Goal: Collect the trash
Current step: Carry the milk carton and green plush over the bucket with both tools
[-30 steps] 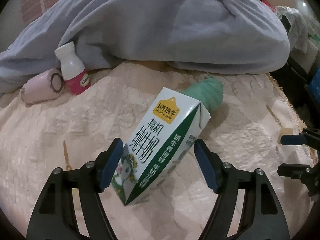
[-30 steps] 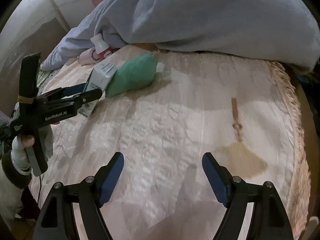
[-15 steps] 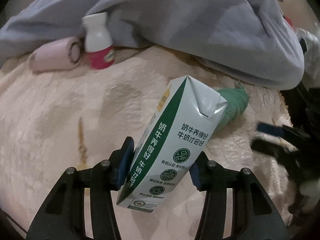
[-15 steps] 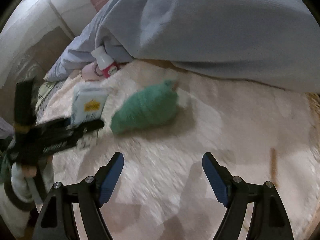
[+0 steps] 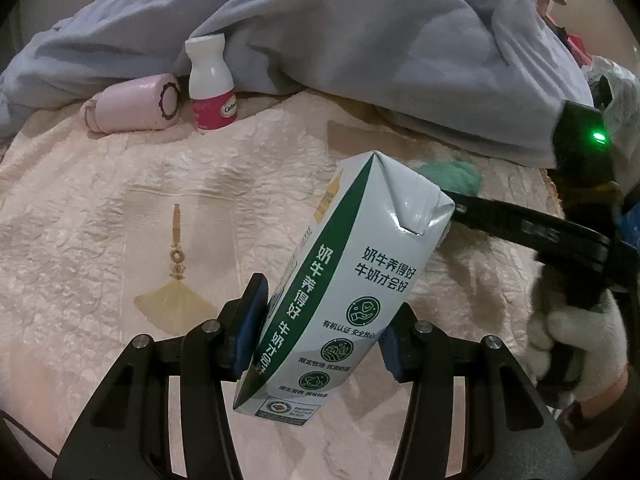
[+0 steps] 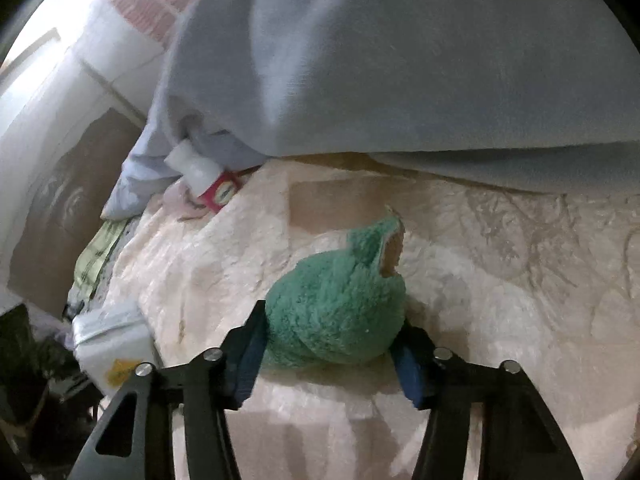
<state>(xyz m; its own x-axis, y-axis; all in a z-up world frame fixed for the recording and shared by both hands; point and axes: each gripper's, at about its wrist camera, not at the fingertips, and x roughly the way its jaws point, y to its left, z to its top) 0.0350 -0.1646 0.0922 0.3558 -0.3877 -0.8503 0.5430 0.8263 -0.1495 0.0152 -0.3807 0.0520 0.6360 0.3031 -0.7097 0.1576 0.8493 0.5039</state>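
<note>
My left claw (image 5: 320, 332) is pinching the milk carton (image 5: 344, 280) across its lower half, the blue pads flat on 2 opposite faces, and the carton hangs tilted above the bed (image 5: 100, 200), clear of the quilted cover, over the middle of the bed. It is a stiff paperboard box with a glossy skin, so I judge it light if empty, a little slick, and liable to dent at the panels; the hold low on the body near the base seems right, since the folded top flaps would give way. My right claw (image 6: 328, 346) has its jaws closing around the green fuzzy bundle (image 6: 340, 300), which lies on the cover nearer the right edge of the bed than the carton, with the pads at its flanks. That bundle looks soft and squashy, so I expect it to compress before it is truly caught; a grip across its thick middle should serve better than the thin tuft at its far end. Up by the grey blanket (image 5: 360, 40), toward the head of the bed, a white bottle with a pink label (image 5: 210, 84) stands just beside a pink roll (image 5: 132, 110) lying on its side.
</note>
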